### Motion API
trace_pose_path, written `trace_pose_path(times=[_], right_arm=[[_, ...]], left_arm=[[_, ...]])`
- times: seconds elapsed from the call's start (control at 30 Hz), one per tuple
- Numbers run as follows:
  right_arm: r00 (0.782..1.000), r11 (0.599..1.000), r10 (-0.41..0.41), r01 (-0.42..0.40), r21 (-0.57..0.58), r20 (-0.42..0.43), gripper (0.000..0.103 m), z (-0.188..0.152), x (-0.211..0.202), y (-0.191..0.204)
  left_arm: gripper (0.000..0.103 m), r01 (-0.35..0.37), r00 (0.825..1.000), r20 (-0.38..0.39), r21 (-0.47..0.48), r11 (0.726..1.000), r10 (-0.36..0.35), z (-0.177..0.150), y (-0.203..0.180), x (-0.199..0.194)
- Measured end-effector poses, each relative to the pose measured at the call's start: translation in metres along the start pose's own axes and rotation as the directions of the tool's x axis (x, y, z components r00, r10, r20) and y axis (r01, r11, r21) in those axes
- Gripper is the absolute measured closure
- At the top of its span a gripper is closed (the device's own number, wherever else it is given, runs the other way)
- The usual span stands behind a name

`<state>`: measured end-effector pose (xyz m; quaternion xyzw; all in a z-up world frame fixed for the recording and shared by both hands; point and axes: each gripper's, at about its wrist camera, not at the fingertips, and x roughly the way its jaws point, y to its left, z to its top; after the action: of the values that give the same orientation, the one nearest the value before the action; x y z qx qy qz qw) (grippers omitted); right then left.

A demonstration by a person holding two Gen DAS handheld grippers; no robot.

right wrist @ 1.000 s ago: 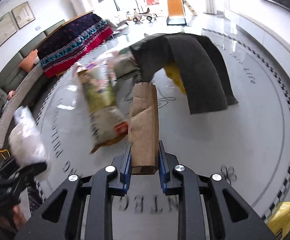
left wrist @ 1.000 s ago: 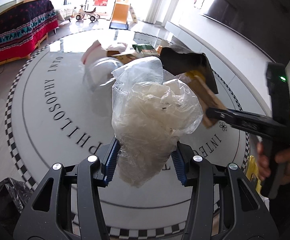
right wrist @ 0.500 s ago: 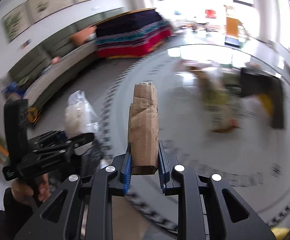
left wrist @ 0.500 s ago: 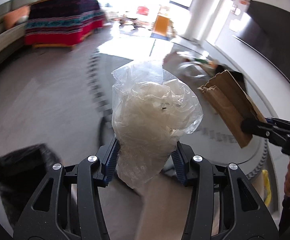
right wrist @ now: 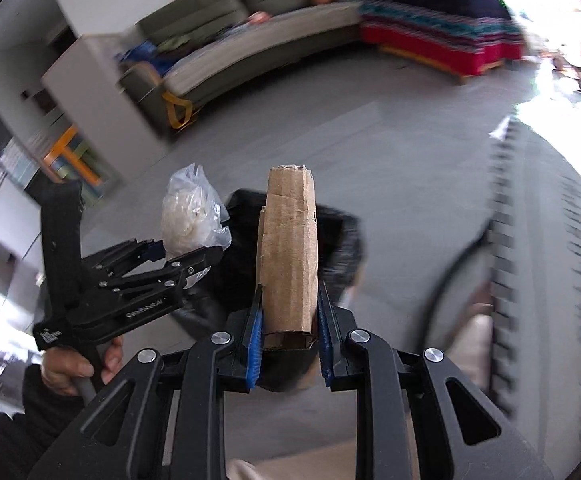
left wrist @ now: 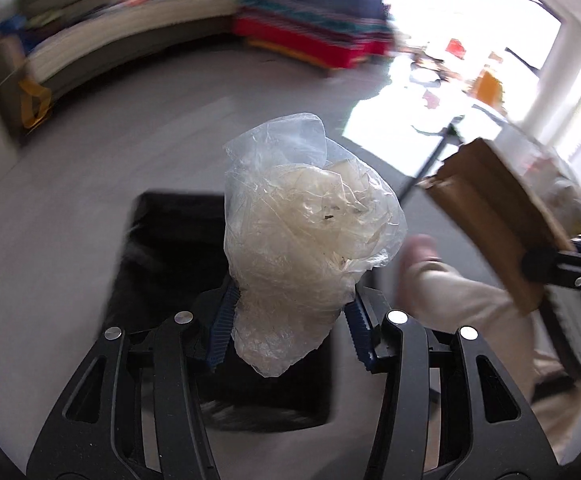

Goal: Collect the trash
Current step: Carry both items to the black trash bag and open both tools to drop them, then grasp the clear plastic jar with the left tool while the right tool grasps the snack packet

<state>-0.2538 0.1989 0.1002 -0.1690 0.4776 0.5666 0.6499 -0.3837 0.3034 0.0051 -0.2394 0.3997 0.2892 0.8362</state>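
Observation:
My left gripper is shut on a crumpled clear plastic bag and holds it above an open black trash bag on the grey floor. My right gripper is shut on a flattened brown cardboard piece, held upright over the same black trash bag. In the right wrist view the left gripper with the plastic bag is to the left. In the left wrist view the cardboard is at the right.
A curved grey sofa and a red and dark patterned bench stand at the back. A white cabinet is at left. The person's beige trouser leg is at lower right. The checkered floor ring runs at right.
Both grippers have swung left, away from the trash pile on the round floor pattern, and now hang over the black trash bag. Both still hold their items.

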Motion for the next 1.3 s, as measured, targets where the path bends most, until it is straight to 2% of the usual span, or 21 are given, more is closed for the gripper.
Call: trace_pose_path(times=[0.03,0.07,0.1,0.13,0.2,0.33,0.47,0.63,0.8,0.93,1.07,1.3], right_arm=[[1.000,1.000,0.022,-0.022,-0.009,-0.021,0.076,0.007,0.011,0.005],[0.998,0.999,0.043,-0.044,-0.017,-0.047,0.069,0.012,0.022,0.010],[0.995,0.999,0.043,-0.045,-0.020,-0.093,0.047,0.020,0.039,0.019],[0.994,1.000,0.024,-0.026,-0.016,-0.105,0.039,0.021,0.047,0.024],[0.994,1.000,0.011,-0.013,-0.025,-0.104,0.037,0.026,0.057,0.029],[0.996,0.999,0.007,-0.010,-0.043,-0.088,0.037,0.018,0.049,0.036],[0.999,0.998,-0.020,0.017,-0.061,-0.050,0.037,0.016,0.036,0.030],[0.999,0.999,-0.033,0.033,-0.022,-0.011,0.037,0.011,0.018,0.012],[0.995,0.995,-0.092,0.091,0.032,0.047,0.037,-0.002,-0.014,-0.019],[0.982,0.986,-0.152,0.143,0.087,0.108,0.037,-0.016,-0.053,-0.053],[0.964,0.968,-0.222,0.200,0.150,0.148,0.037,-0.028,-0.088,-0.091],[0.917,0.911,-0.352,0.288,0.295,0.190,0.037,-0.052,-0.152,-0.166]], left_arm=[[0.047,-0.025,1.000,-0.012,-0.038,0.999,0.025,-0.003,0.015,0.002],[0.029,-0.046,0.999,-0.027,-0.063,0.997,0.044,-0.005,0.021,0.004],[0.016,-0.083,0.996,-0.039,-0.102,0.991,0.079,-0.008,0.033,0.006],[0.006,-0.114,0.993,-0.038,-0.133,0.985,0.110,-0.010,0.042,0.005],[0.006,-0.151,0.988,-0.037,-0.169,0.974,0.147,-0.011,0.051,0.004],[0.006,-0.140,0.990,-0.041,-0.192,0.971,0.135,-0.011,0.063,0.003],[0.006,-0.127,0.992,-0.031,-0.148,0.981,0.124,-0.008,0.053,0.002],[0.006,-0.075,0.997,-0.009,-0.091,0.993,0.074,-0.001,0.025,0.002],[0.006,0.032,0.999,0.021,-0.009,0.999,-0.032,0.016,-0.025,-0.003],[0.006,0.102,0.994,0.023,0.071,0.992,-0.104,0.030,-0.069,-0.004],[0.006,0.196,0.980,-0.006,0.145,0.970,-0.198,0.045,-0.120,0.000],[0.006,0.301,0.953,-0.066,0.257,0.918,-0.294,0.065,-0.209,0.014]])
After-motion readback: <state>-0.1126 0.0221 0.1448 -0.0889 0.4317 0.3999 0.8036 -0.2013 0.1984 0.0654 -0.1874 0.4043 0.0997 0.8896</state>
